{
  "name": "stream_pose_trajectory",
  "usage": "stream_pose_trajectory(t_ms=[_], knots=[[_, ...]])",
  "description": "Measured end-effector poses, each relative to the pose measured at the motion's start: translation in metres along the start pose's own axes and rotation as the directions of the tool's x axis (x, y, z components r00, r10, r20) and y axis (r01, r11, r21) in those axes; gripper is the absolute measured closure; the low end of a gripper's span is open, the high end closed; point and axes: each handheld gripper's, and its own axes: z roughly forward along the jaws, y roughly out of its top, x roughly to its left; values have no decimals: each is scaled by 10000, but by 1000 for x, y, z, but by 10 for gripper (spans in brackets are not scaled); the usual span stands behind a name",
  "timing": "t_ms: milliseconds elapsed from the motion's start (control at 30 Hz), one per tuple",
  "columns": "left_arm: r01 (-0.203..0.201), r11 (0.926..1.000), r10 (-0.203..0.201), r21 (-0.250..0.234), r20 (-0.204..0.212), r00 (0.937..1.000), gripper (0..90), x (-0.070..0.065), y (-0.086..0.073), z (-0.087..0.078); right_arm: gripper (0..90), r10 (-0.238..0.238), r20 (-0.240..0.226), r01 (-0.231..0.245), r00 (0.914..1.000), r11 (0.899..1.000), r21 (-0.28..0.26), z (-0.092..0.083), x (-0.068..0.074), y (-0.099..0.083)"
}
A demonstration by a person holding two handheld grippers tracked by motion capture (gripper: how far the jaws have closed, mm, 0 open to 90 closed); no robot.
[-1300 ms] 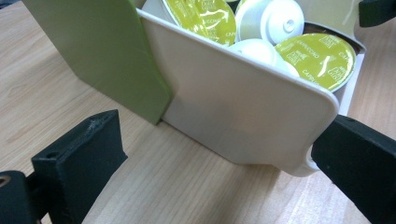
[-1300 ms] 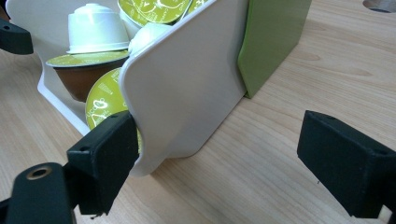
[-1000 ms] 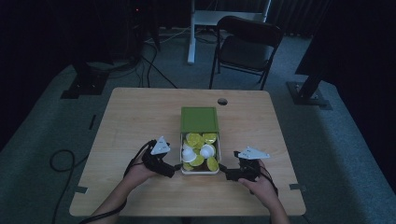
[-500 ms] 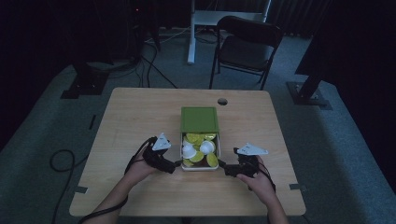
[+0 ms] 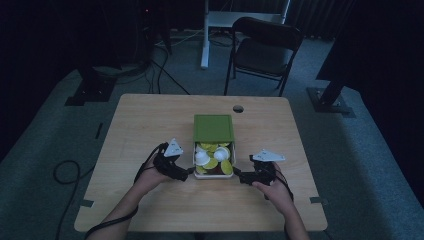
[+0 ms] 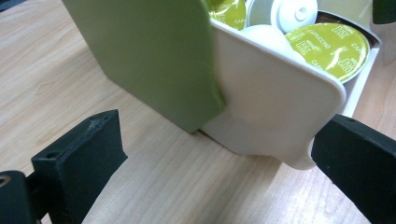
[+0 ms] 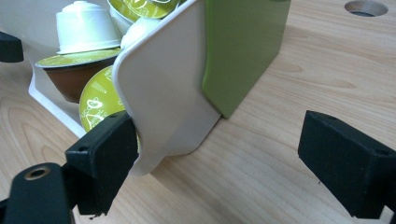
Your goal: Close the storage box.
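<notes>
A green box sleeve (image 5: 213, 127) lies mid-table with its white drawer (image 5: 214, 176) pulled out toward me, full of yellow-green and white coffee capsules (image 5: 210, 157). My left gripper (image 5: 184, 173) is open at the drawer's front left corner. My right gripper (image 5: 240, 176) is open at its front right corner. In the left gripper view the gripper (image 6: 219, 163) spans the white drawer (image 6: 271, 107) corner, whose edge meets the right-hand jaw, beside the green sleeve (image 6: 144, 51). In the right gripper view the gripper (image 7: 226, 163) has its left-hand jaw against the drawer (image 7: 163, 93), beside the sleeve (image 7: 243, 42).
The wooden table (image 5: 140, 125) has a round cable hole (image 5: 238, 108) behind the box. A black chair (image 5: 262, 50) stands beyond the far edge. Cables trail on the floor at the left (image 5: 65, 172). Bare wood lies on both sides of the box.
Both grippers have moved a little away from me, and the drawer's front edge has slid slightly back toward the green sleeve.
</notes>
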Motion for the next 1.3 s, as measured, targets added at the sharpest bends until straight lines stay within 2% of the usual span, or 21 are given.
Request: stream_pose_trajectory(t_ms=[333,500,933,1300], knots=[[59,9999,-56,82,-289,9996,23,7,3,3,118,124,156,-124,9998,9999,-17,6,-4,6],[162,9999,-161,51,-268,9995,24,10,4,5,118,178,353,-181,9992,9998,98,11,-9,9],[163,9999,-161,55,-418,9990,24,17,13,11,118,390,378,-392,9985,9992,56,18,-14,16],[166,9998,-158,88,-799,9967,24,22,19,15,115,536,636,-543,9965,9985,87,25,-17,22]])
